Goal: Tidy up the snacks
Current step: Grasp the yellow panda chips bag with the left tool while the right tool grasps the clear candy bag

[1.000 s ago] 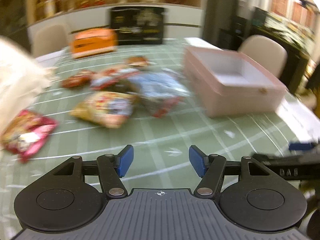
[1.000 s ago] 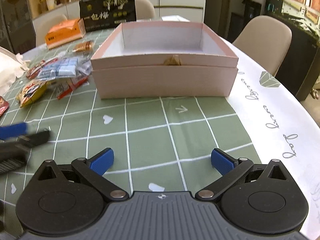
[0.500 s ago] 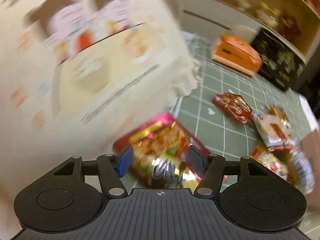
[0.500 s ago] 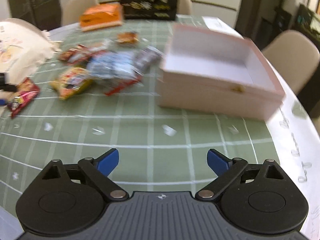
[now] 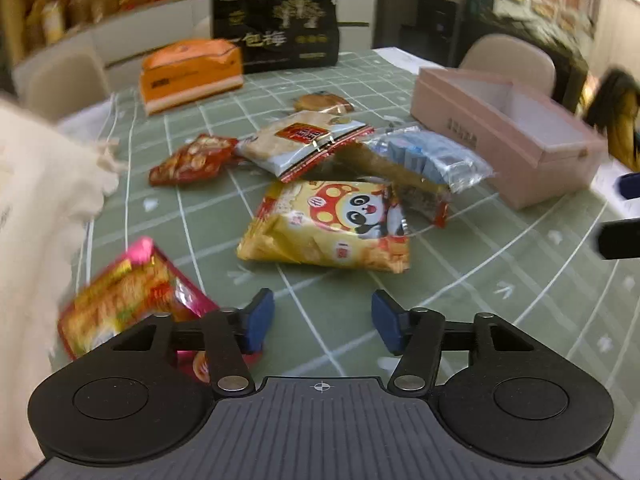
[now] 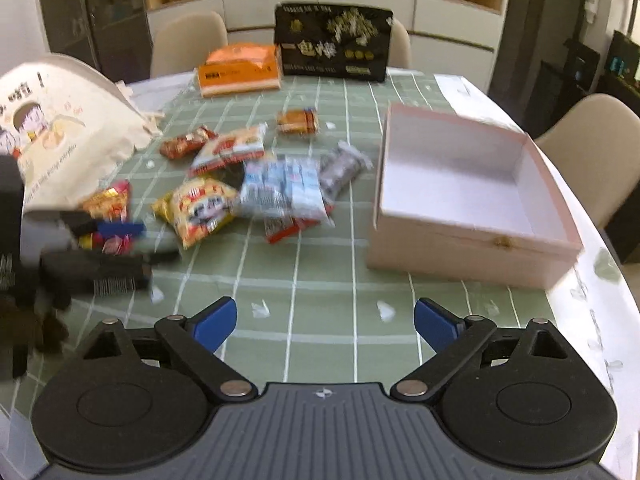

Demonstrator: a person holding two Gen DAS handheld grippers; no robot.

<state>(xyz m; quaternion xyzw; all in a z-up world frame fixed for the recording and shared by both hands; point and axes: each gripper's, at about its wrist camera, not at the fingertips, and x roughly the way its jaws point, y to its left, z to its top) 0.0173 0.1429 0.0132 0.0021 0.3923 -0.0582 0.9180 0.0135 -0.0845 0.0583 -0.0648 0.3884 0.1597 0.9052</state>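
Half a second ago the left gripper (image 5: 322, 318) straddled the red packet (image 5: 132, 300), which now lies left of its parted, empty fingers, ungrasped, and the pink box (image 6: 468, 196) holds no snacks.

the left gripper's (image 5: 322, 322) own frame hides the near end of the pink snack packet (image 5: 132, 296) (its print is smeared by blur). the cream cloth bag (image 5: 36, 216) runs off the left edge. in the right wrist view the left gripper (image 6: 120, 229) is a dark blur, so its jaws cannot be read there.
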